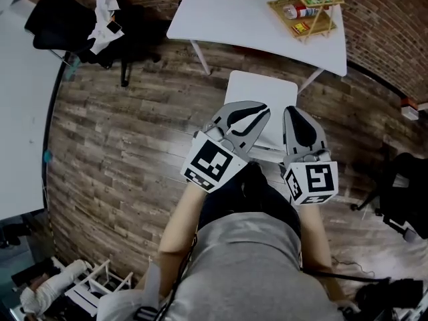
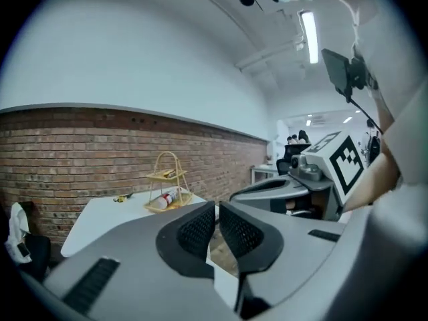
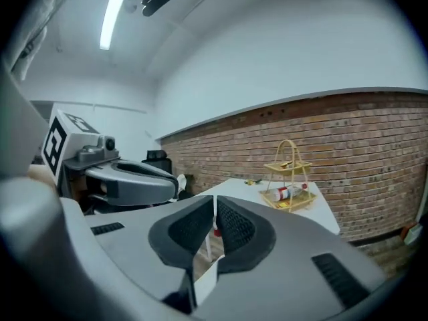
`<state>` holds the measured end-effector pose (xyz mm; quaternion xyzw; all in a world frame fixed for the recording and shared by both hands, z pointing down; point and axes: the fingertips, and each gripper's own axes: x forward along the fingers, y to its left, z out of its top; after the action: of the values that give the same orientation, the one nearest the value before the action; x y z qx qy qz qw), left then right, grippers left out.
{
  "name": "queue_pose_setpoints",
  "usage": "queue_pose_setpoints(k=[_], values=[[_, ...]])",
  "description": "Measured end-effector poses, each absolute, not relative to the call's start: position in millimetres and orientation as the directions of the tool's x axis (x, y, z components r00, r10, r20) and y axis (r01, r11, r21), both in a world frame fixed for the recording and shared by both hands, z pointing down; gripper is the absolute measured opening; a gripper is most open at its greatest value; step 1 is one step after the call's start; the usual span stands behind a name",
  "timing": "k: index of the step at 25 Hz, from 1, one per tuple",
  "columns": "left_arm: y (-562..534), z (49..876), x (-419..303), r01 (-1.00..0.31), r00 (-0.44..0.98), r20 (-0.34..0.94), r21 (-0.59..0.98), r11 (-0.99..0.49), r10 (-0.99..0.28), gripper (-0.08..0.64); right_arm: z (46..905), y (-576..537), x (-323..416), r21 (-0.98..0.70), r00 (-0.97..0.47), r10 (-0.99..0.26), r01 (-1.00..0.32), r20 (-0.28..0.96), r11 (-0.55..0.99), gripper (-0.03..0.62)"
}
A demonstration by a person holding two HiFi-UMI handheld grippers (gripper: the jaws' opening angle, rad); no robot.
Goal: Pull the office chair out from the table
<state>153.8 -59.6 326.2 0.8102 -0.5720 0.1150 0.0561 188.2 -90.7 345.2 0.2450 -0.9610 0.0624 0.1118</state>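
A white chair (image 1: 264,89) stands on the wood floor, its seat pulled clear of the white table (image 1: 234,19) behind it. My left gripper (image 1: 263,111) is raised over the seat's left side, and its jaws are shut with nothing between them. Beside it, over the seat's right side, my right gripper (image 1: 295,111) is shut and empty too. In the left gripper view the left gripper (image 2: 217,209) points level at the table (image 2: 107,216). In the right gripper view the right gripper (image 3: 215,209) points the same way. Neither touches the chair.
A yellow wire rack (image 1: 309,7) with a bottle stands on the table's right end. A black chair with clothes (image 1: 80,25) is at the back left, another black chair (image 1: 404,192) at the right. A second white table (image 1: 20,112) lines the left, a brick wall (image 1: 388,19) the back.
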Motion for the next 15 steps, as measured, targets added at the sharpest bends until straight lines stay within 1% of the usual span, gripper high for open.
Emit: queue_pose_setpoints(k=[3,8,10,15], values=[[-66.6,312.4,147.7,-0.967,0.244,0.187,-0.020,-0.252,-0.952,0.025,333.2,-98.1,195.7,-0.097,-0.822,-0.531,-0.557,0.205,0.825,0.025],[-69.1,310.8,142.4,-0.991,0.133,0.161,0.036,-0.129,-0.978,0.021,322.2,-101.6,202.7,-0.125,-0.811,-0.568,-0.584,0.141,0.802,0.017],[-68.5,314.1,143.5,-0.992,0.122,0.161,0.046,-0.116,-0.979,0.021,320.8,-101.5,204.4,-0.125,-0.805,-0.576,-0.592,0.138,0.796,0.016],[-71.6,319.8,146.9,-0.994,0.109,0.182,0.007,-0.110,-0.977,0.021,323.6,-101.0,202.2,-0.125,-0.805,-0.573,-0.591,0.157,0.797,0.015]])
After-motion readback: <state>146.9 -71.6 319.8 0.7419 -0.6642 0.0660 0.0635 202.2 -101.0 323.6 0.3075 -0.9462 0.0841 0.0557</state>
